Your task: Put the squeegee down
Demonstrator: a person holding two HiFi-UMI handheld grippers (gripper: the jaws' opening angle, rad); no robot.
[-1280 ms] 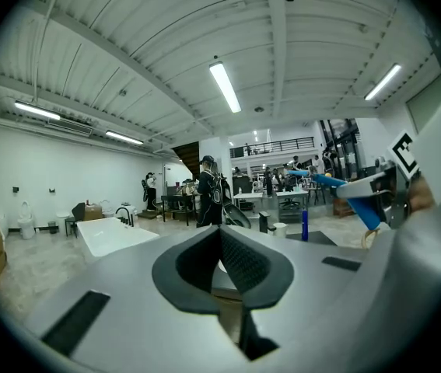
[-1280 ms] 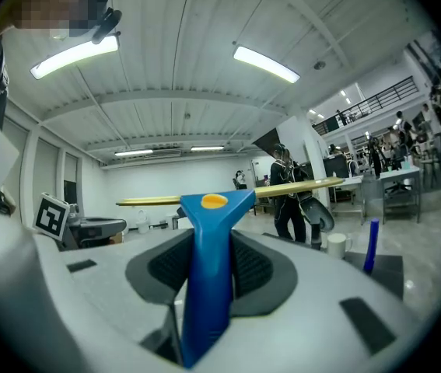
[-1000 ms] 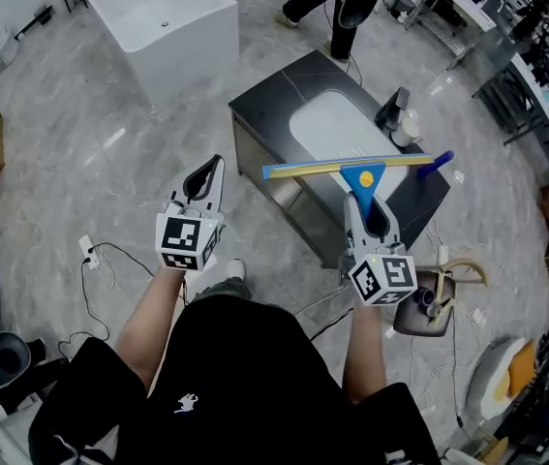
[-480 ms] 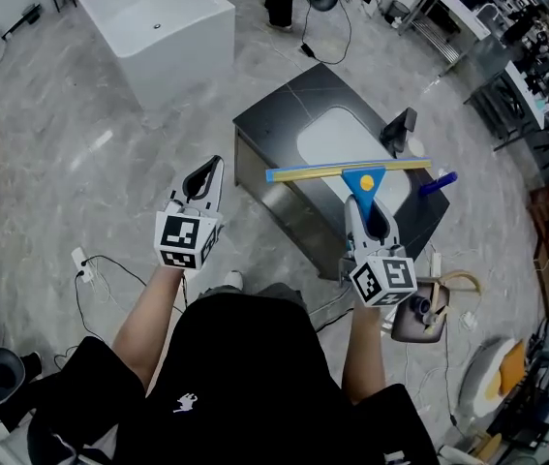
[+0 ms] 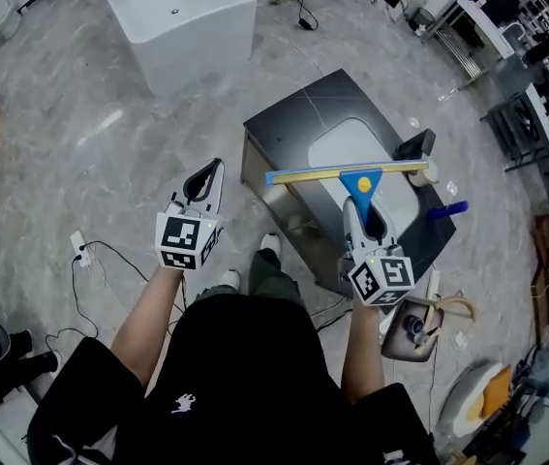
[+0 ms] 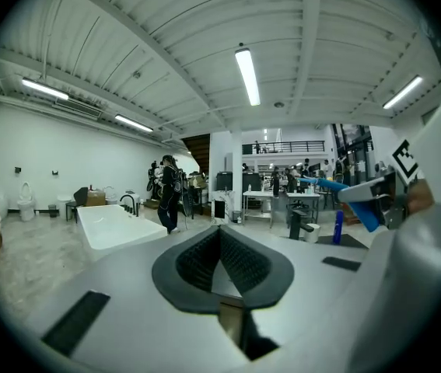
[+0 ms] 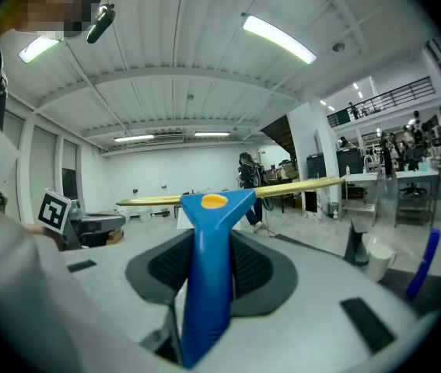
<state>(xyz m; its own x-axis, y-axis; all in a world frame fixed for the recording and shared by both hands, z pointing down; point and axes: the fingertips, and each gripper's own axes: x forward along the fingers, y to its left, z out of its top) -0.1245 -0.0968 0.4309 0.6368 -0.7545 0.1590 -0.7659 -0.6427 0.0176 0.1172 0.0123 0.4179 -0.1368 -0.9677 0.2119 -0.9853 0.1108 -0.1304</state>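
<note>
Since the earlier frames the dark counter (image 5: 293,124) has drawn nearer beneath the hands. The blue bottle (image 5: 446,209), once at the blade's right tip, now sits clear of it, lower right.

The right gripper (image 5: 371,219) is clamped on the blue handle of the squeegee (image 5: 351,172) and carries it in the air. The blade is level and crosswise over the white basin (image 5: 350,141), probably so it can land flat. The left gripper (image 5: 208,174) has its jaws together on nothing and hangs over the floor, well away from the work.

The black faucet (image 5: 415,146) stands close behind the blade's right end, with a small pale thing, perhaps a cup, beside it. The counter's left strip is bare and gives the freest landing room. Its near edge lies just ahead of the right gripper.
</note>
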